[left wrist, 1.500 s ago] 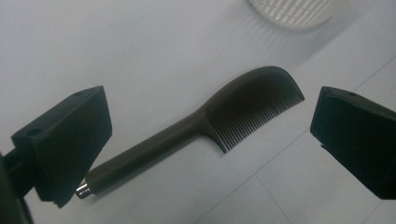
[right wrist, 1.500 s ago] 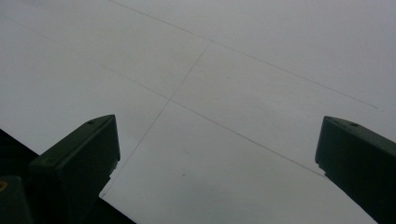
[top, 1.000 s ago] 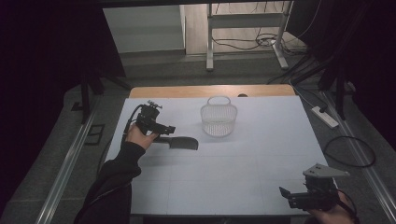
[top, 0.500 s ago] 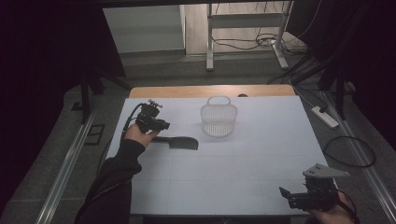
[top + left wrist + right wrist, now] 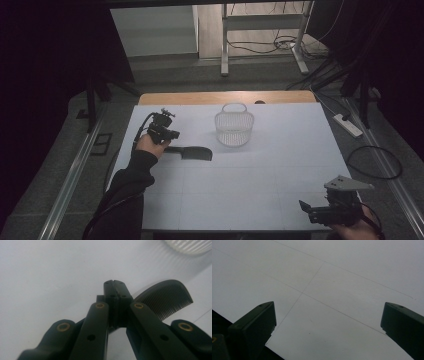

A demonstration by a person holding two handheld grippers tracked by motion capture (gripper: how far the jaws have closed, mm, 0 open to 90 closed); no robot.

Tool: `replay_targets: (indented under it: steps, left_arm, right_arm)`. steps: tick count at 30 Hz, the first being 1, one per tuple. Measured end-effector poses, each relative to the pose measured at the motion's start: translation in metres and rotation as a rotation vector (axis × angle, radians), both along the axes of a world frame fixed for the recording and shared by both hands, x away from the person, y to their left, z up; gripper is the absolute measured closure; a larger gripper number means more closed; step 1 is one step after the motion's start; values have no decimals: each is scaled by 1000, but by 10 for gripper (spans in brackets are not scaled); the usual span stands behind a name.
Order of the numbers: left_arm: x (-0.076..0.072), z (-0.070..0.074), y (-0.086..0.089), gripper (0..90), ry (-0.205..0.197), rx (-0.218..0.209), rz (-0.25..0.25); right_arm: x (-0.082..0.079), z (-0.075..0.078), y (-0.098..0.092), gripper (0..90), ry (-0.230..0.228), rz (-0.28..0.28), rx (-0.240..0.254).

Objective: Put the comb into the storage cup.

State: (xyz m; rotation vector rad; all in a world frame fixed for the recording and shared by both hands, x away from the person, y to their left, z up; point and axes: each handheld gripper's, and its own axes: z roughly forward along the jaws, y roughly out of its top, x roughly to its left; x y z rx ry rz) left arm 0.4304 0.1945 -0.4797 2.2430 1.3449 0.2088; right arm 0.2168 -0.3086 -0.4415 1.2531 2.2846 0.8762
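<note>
- Black comb point(image 5: 190, 152) lay flat on the white table point(image 5: 280, 165), roughly at 9 o'clock from table centre, handle end toward the person's left hand, teeth end pointing to 3 o'clock.
- Left gripper point(image 5: 167, 136) sat over the comb's handle end, its jaws pressed together on it; in the left gripper view the two tips met at point(image 5: 115, 286) with the handle between them and the toothed part point(image 5: 166, 298) fanning out at 2 o'clock. Grabbing the narrow handle probably left the broad toothed end free and easy to steer.
- White wire basket point(image 5: 234, 125) stood upright at 1 o'clock from the comb, near but apart; likely the place the comb was headed.
- Right gripper point(image 5: 320, 212) rested at the table's 5 o'clock corner, well apart from both things, jaws spread wide over bare table in its own view point(image 5: 327, 322); judged idle, kept clear of the working side.
- Against the earlier frames: the left gripper's jaws had just been closing, now clamped on the handle. Comb, basket and right gripper sat as before.
</note>
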Motion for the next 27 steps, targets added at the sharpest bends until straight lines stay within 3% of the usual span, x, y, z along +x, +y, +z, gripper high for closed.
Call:
replay_targets:
  steps: [14,20,27]
  left_arm:
    - [4,-31,-6,890,43,23,17]
    - [5,-38,-2,890,58,55,22]
    - [1,-38,3,890,76,30,10]
  right_arm:
    - [0,0,1,8,0,6,-11]
    - [-1,0,1,9,-4,10,-14]
    - [-1,0,2,10,-6,11,-16]
